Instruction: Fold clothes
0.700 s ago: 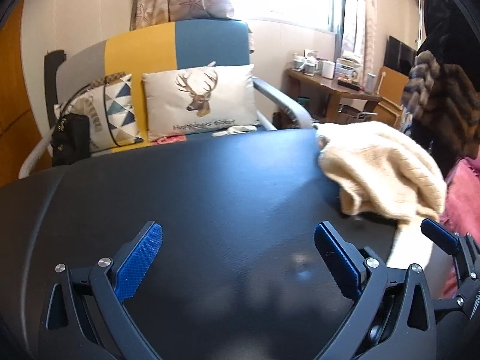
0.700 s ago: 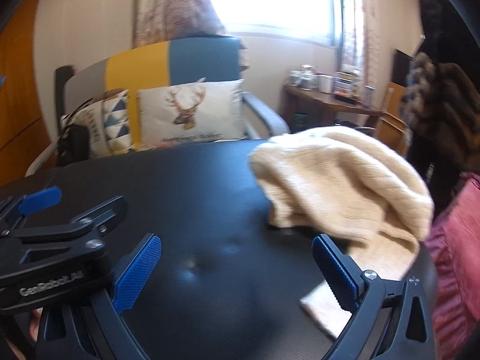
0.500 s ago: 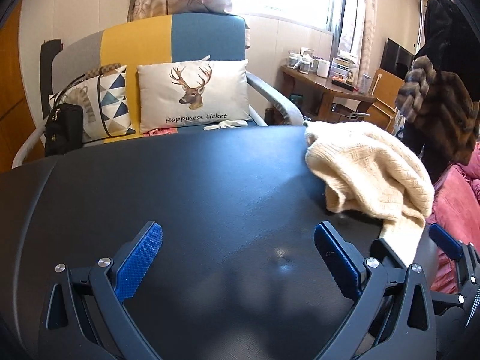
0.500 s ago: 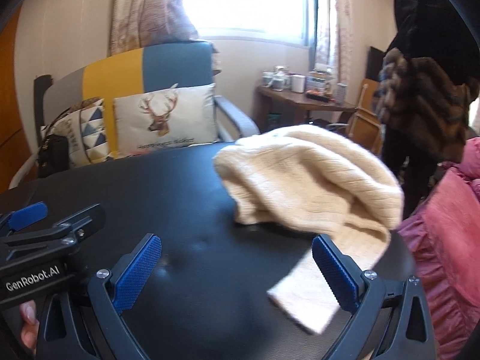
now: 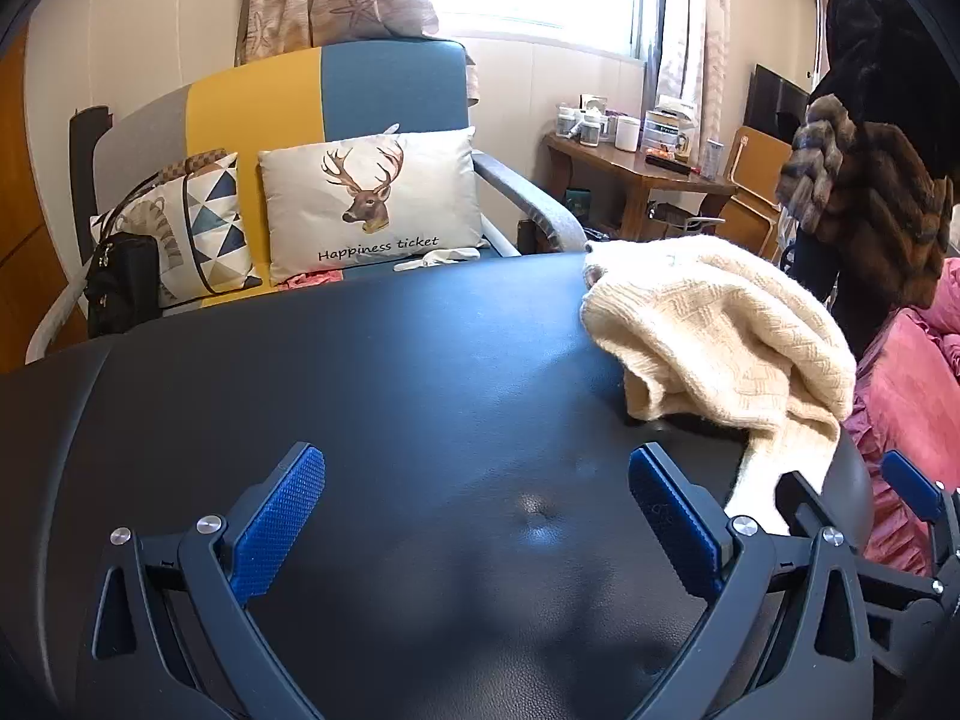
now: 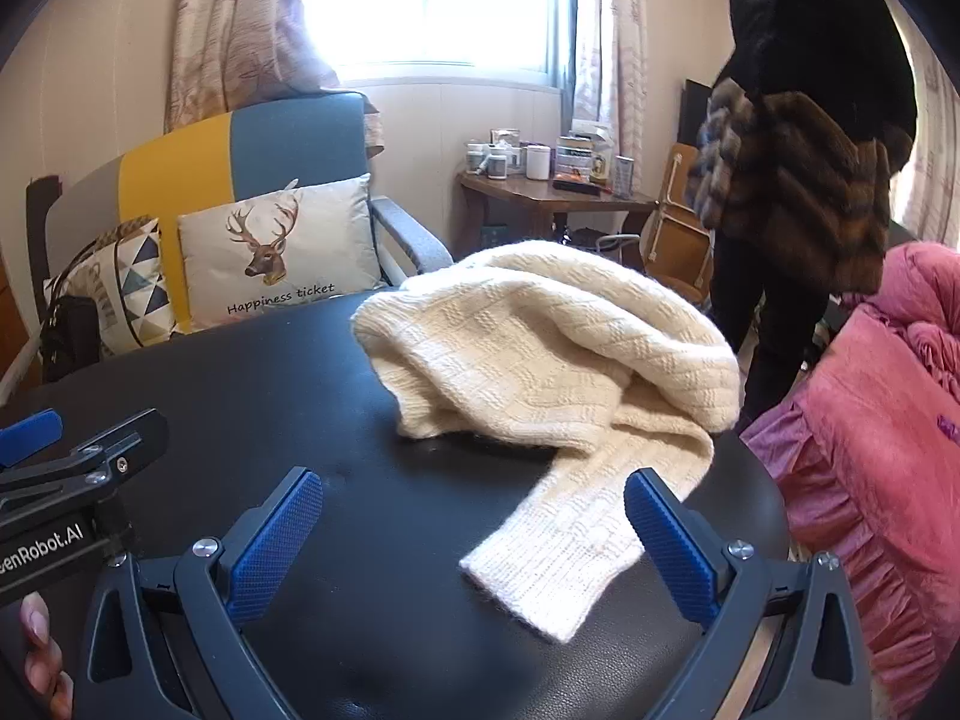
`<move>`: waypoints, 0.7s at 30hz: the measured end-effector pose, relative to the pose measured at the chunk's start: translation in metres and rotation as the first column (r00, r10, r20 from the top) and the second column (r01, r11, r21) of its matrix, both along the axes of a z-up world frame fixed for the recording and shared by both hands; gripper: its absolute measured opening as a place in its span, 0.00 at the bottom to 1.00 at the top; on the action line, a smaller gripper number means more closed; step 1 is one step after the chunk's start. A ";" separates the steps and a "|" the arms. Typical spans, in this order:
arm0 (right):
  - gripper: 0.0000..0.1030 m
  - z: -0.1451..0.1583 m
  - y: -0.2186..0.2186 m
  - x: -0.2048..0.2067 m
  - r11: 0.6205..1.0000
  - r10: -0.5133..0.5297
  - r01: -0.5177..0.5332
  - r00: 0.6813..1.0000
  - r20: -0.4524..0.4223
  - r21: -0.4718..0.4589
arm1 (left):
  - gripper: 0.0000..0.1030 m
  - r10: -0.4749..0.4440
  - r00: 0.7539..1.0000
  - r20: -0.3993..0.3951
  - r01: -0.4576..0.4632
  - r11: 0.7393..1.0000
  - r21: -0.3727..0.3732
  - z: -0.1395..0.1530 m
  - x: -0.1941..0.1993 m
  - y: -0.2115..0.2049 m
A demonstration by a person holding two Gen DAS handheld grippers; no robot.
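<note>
I have both grippers hovering low over the black bench (image 5: 372,384), side by side. My left gripper (image 5: 477,507) stands wide, blue pads far apart and nothing between them, with only bare bench top ahead of it. My right gripper (image 6: 474,531) is just as wide and grips nothing; the ribbed cuff of the cream sweater's sleeve (image 6: 558,558) lies flat on the bench between its fingers, closer to the right-hand pad (image 6: 669,546). The cream sweater (image 6: 540,348) sits bunched in a heap at the far right side of the bench, its sleeve trailing toward me. Beyond the bench I see a sofa with a deer cushion (image 5: 369,198), and a person in a dark fur coat (image 6: 804,180) standing at the right.
</note>
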State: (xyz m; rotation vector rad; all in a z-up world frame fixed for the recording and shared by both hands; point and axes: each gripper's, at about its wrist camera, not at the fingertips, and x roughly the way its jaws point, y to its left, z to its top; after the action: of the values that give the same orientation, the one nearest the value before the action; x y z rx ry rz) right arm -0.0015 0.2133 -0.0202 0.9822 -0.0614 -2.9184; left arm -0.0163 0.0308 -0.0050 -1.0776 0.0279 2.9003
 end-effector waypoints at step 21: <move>1.00 0.023 0.046 -0.016 0.986 -0.165 0.163 0.985 0.058 0.031 | 1.00 -0.042 0.998 0.041 0.042 0.999 -0.008 -0.003 -0.001 0.010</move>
State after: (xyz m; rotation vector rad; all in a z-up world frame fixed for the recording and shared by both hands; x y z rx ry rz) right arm -0.0174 0.2594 0.0027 1.1204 -0.1131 -3.0438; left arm -0.0174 0.0403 -0.0079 -1.1240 0.0611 2.8430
